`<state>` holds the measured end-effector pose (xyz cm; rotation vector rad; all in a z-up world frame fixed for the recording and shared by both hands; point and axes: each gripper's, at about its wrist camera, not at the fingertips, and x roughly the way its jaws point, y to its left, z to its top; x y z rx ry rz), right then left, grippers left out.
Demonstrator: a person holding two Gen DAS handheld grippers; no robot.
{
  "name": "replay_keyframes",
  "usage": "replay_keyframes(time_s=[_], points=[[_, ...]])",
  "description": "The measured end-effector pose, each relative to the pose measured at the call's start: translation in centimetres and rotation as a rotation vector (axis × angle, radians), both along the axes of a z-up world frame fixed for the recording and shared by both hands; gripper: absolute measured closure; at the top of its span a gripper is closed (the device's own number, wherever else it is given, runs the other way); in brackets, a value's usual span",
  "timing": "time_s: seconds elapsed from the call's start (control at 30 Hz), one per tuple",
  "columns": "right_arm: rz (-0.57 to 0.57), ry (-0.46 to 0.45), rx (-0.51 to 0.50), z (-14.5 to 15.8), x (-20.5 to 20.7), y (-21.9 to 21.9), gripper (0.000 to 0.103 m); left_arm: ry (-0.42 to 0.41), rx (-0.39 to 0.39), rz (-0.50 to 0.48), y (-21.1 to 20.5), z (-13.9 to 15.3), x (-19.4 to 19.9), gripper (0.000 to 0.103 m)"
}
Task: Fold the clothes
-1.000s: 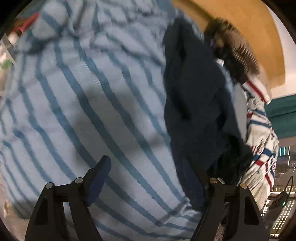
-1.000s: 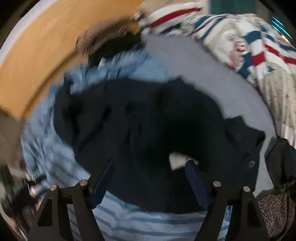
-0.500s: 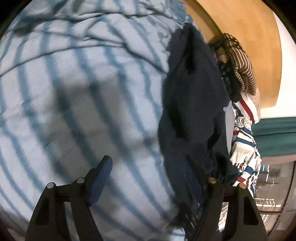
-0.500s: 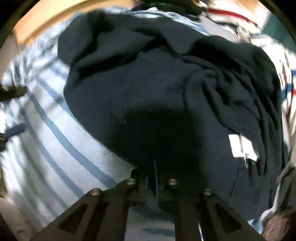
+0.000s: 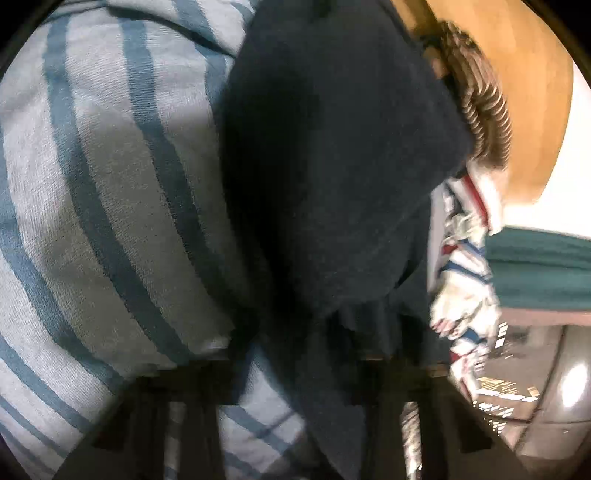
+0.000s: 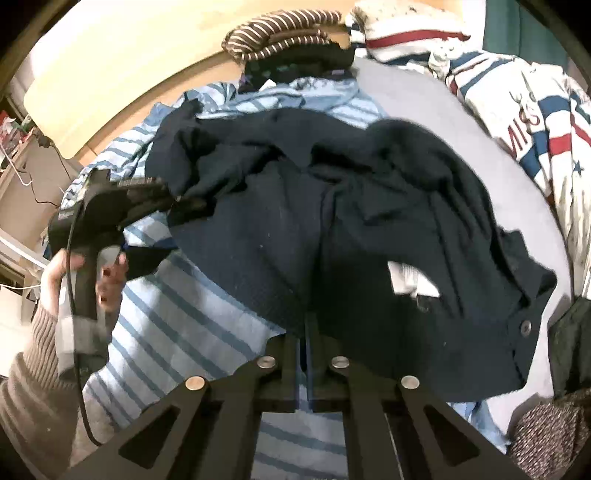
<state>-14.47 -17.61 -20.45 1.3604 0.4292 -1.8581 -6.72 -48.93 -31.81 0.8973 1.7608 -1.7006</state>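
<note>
A dark navy shirt (image 6: 332, 221) lies crumpled on a light blue striped garment (image 6: 177, 325) on the bed. My right gripper (image 6: 304, 332) is shut on the navy shirt's near hem. My left gripper (image 6: 177, 201) shows in the right wrist view at the left, held by a hand, shut on the shirt's left edge. In the left wrist view the navy shirt (image 5: 332, 184) fills the middle and drapes over the fingers, which are dark and mostly hidden; the striped garment (image 5: 92, 203) fills the left.
A brown striped garment (image 6: 280, 29) and a white, red and blue printed one (image 6: 517, 92) lie at the back by the wooden headboard (image 6: 129, 66). A grey sheet (image 6: 424, 103) shows to the right. A speckled fabric (image 6: 546, 435) sits at the lower right.
My left gripper has moved onto the navy shirt's edge and closed on it. My right gripper, shut half a second ago, has lifted back with the hem.
</note>
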Motion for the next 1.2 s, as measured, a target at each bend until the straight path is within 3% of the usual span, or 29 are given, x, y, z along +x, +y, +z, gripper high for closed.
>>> replay_keyframes(time_s=[0.1,0.17,0.37,0.47,0.53,0.63,0.73,0.83,0.9,0.93,0.97,1.03,1.2], points=[[-0.003,-0.001,0.020,-0.1,0.3,-0.1,0.101,-0.115,-0.128,-0.014,1.3,1.8,0.5,0.102],[-0.012,-0.001,0.023,0.1,0.5,0.1,0.101,-0.125,-0.199,0.025,2.6,4.2,2.5,0.102],[0.015,0.027,0.002,2.7,3.3,2.1,0.101,0.003,-0.297,0.154,8.1,11.9,11.1,0.102],[0.053,0.031,-0.034,5.0,5.7,3.6,0.100,0.028,-0.328,0.213,11.0,15.2,15.9,0.102],[0.089,0.018,-0.042,6.3,7.9,4.8,0.100,0.032,-0.316,0.247,12.6,15.9,18.2,0.102],[0.146,0.009,-0.004,6.7,10.8,5.9,0.100,-0.082,-0.299,0.211,16.0,14.7,18.5,0.102],[0.165,-0.012,0.077,4.9,12.2,6.7,0.100,-0.196,-0.181,0.132,17.4,10.9,17.7,0.102],[0.118,-0.074,0.124,3.1,11.5,7.4,0.094,-0.328,-0.052,0.028,18.3,7.7,15.5,0.100],[0.032,-0.162,0.105,3.1,10.1,8.4,0.061,-0.343,0.011,-0.016,19.1,6.9,15.1,0.094],[-0.006,-0.194,0.082,3.5,9.4,9.0,0.054,-0.336,0.017,-0.017,19.2,7.2,15.1,0.079],[-0.031,-0.200,0.046,4.5,8.7,9.6,0.055,-0.329,0.024,-0.017,19.4,7.5,15.1,0.059],[-0.072,-0.162,0.012,6.1,7.4,10.5,0.055,-0.284,-0.006,0.037,19.2,9.1,15.5,0.041],[-0.250,-0.109,-0.093,8.2,2.4,12.6,0.055,-0.160,-0.124,0.114,18.1,13.0,15.8,0.040]])
